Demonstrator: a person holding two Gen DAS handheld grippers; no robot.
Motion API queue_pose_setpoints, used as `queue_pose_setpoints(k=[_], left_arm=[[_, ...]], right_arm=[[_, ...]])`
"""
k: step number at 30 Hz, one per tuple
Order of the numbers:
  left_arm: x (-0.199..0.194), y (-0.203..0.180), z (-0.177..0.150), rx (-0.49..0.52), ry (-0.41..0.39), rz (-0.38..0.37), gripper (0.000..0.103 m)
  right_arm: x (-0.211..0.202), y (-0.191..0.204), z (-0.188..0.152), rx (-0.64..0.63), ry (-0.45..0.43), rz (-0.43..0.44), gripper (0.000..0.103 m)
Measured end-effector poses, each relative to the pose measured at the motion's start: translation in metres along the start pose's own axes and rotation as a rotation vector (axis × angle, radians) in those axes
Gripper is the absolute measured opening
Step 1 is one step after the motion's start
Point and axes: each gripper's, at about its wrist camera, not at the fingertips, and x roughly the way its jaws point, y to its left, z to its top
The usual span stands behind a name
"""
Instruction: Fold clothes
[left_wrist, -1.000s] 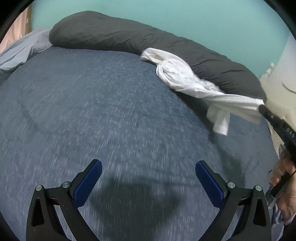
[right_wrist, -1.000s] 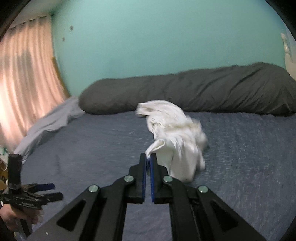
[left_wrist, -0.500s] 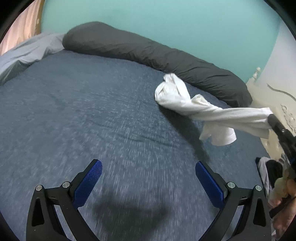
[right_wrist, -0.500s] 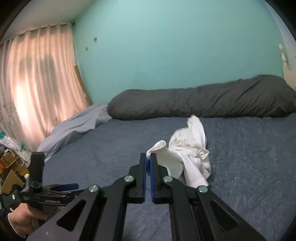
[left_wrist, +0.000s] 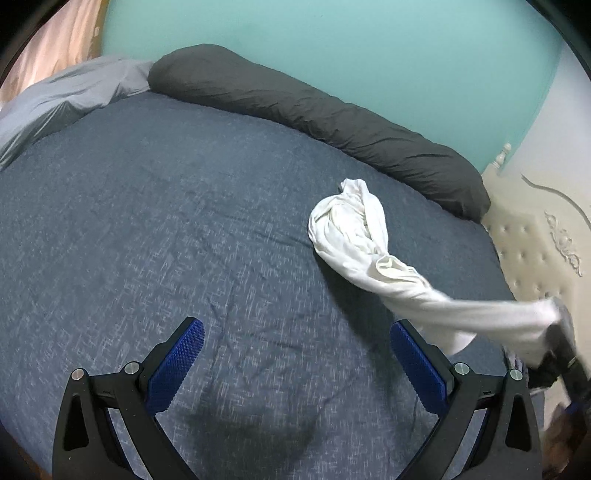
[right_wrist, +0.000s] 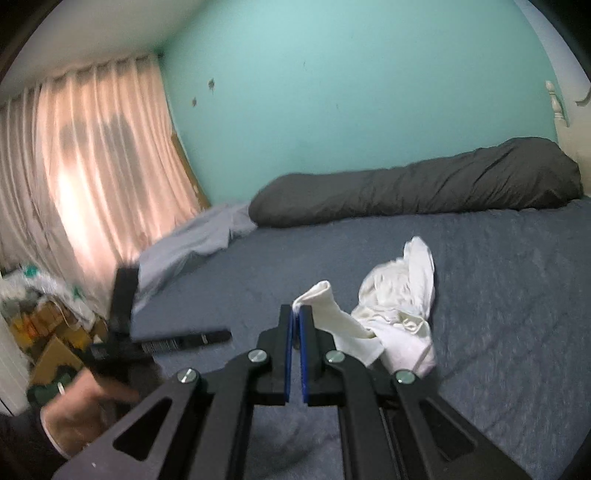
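Observation:
A crumpled white garment (left_wrist: 354, 229) lies on the blue bedspread (left_wrist: 166, 229), twisted into a rope that stretches toward the lower right. My right gripper (right_wrist: 295, 314) is shut on the garment's (right_wrist: 399, 314) near edge, and a bit of white cloth pokes out above its blue pads. Seen from the left wrist, that gripper (left_wrist: 561, 328) is a blurred dark shape at the right edge, pulling the cloth taut. My left gripper (left_wrist: 295, 343) hovers open over bare bedspread, holding nothing, with the garment just to the right of its right finger (left_wrist: 417, 358).
A long dark grey bolster (left_wrist: 314, 110) runs along the teal wall at the bed's far side. A light grey sheet (left_wrist: 62, 99) is bunched at the far left corner. A cream tufted headboard (left_wrist: 535, 236) borders the right. Pink curtains (right_wrist: 92, 166) and floor clutter (right_wrist: 40, 317) stand beyond the bed's left edge.
The right gripper has dragged the white garment off the bolster and across the bedspread toward the near edge, stretching it out. Both grippers have drawn back from the wall; the left stayed open.

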Motion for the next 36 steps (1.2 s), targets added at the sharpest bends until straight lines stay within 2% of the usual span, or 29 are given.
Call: queue_pose_setpoints(k=[3,9,13,17,18,20,23,27,30,32,36], left_arm=[[0.007,0.001,-0.008,-0.002,0.004,-0.004,0.103],[0.045,0.008,-0.027,-0.019,0.038,-0.034,0.103],[0.080,0.013,-0.040,-0.025,0.088,-0.028,0.103],[0.103,0.022,-0.046,-0.029,0.098,-0.015,0.103],[0.108,0.024,-0.046,-0.034,0.099,-0.014,0.103],[0.115,0.028,-0.047,-0.039,0.099,-0.013,0.103],[0.124,0.033,-0.048,-0.047,0.106,-0.017,0.103],[0.130,0.036,-0.048,-0.054,0.106,-0.012,0.103],[0.129,0.032,-0.048,-0.029,0.100,-0.011,0.103],[0.129,0.030,-0.047,-0.016,0.094,-0.011,0.103],[0.133,0.032,-0.046,-0.011,0.098,-0.009,0.103]], right_arm=[[0.006,-0.002,-0.020,0.010,0.043,-0.011,0.003],[0.045,-0.028,-0.057,0.093,0.194,-0.019,0.005],[0.058,-0.046,-0.073,0.126,0.209,-0.044,0.006],[0.065,-0.065,-0.080,0.148,0.207,-0.059,0.007],[0.066,-0.070,-0.080,0.155,0.203,-0.064,0.009],[0.065,-0.082,-0.079,0.188,0.173,-0.075,0.025],[0.061,-0.096,-0.073,0.240,0.126,-0.083,0.041],[0.075,-0.112,-0.069,0.252,0.142,-0.128,0.043],[0.100,-0.124,-0.068,0.257,0.198,-0.180,0.051],[0.115,-0.132,-0.067,0.260,0.236,-0.193,0.061],[0.154,-0.141,-0.065,0.275,0.310,-0.209,0.062]])
